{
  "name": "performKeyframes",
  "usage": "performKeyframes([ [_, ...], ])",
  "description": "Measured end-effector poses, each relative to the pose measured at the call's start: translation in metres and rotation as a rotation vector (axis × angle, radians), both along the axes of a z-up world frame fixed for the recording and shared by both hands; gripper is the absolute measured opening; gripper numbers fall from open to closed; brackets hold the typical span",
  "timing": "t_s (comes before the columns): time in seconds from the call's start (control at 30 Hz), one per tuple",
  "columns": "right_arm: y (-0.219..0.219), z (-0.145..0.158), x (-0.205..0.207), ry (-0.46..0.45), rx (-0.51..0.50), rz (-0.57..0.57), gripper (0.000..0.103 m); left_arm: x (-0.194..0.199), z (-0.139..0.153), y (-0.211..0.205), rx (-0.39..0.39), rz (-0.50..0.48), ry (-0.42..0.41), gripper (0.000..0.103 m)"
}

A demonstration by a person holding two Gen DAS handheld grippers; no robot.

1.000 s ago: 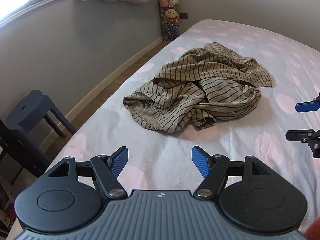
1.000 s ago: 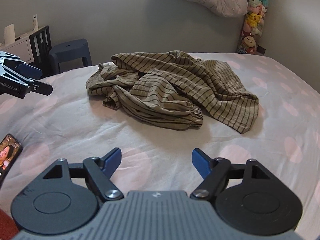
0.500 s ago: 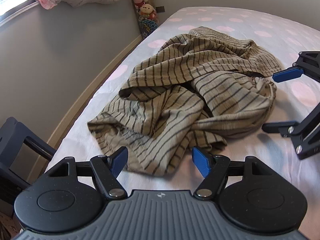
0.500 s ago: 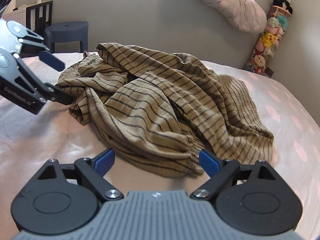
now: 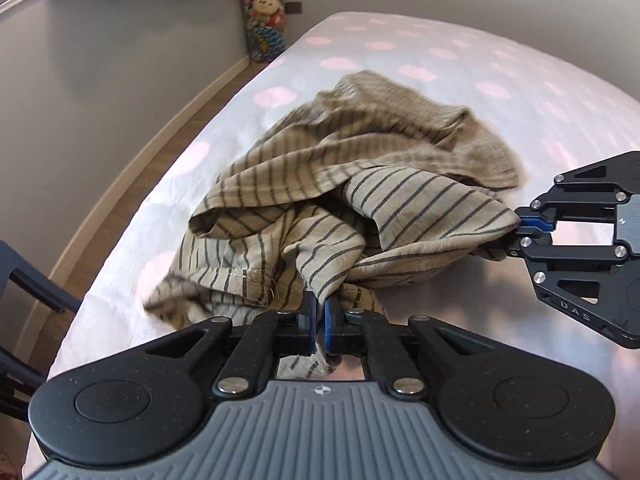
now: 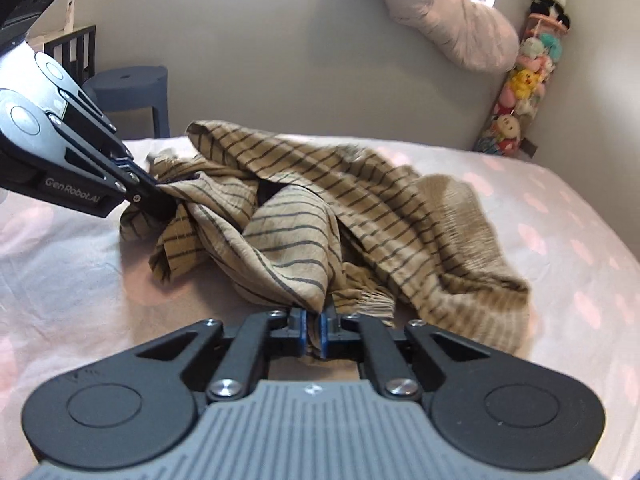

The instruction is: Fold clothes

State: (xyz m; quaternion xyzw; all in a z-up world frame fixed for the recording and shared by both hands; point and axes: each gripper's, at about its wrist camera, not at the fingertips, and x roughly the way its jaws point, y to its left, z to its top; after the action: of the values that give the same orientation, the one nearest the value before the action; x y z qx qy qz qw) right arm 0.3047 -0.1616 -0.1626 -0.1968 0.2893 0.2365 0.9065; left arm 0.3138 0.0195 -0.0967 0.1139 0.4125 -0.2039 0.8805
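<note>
striped garment [image 5: 360,200] (crumpled, on bed [image 5: 440,60]) | left gripper [image 5: 319,322] pinching it | right gripper [image 6: 313,332] pinching it

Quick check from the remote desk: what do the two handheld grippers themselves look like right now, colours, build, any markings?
Both match: the left gripper and right gripper have matte black linkage arms with silver rivets, blue pads on the jaws, two round black discs, and a ribbed grey body bearing a small white logo. In the right wrist view the left gripper's side reads "GenRobot.AI" in pale lettering. No cables or sleeves are visible.
</note>
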Motion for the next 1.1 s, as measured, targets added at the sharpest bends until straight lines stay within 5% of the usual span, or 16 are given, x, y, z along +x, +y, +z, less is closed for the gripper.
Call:
performKeyframes([
  [0.27, -0.064, 0.051, -0.069, -0.053, 0.043, -0.095, 0.005, -0.037, 0.043, -0.035, -0.065, -0.052, -0.009, 0.001],
  [0.6, -0.179, 0.079, -0.204, -0.048, 0.046, -0.305, 0.005, -0.157, 0.053, -0.155, -0.225, -0.097, 0.102, 0.001],
  [0.93, -0.241, 0.059, -0.329, 0.022, 0.075, -0.502, 0.005, -0.265, 0.028, -0.249, -0.195, -0.346, 0.158, 0.001],
  [1.1, -0.256, 0.042, -0.374, 0.054, 0.099, -0.595, 0.013, -0.284, 0.013, -0.249, -0.134, -0.351, 0.153, 0.004],
])
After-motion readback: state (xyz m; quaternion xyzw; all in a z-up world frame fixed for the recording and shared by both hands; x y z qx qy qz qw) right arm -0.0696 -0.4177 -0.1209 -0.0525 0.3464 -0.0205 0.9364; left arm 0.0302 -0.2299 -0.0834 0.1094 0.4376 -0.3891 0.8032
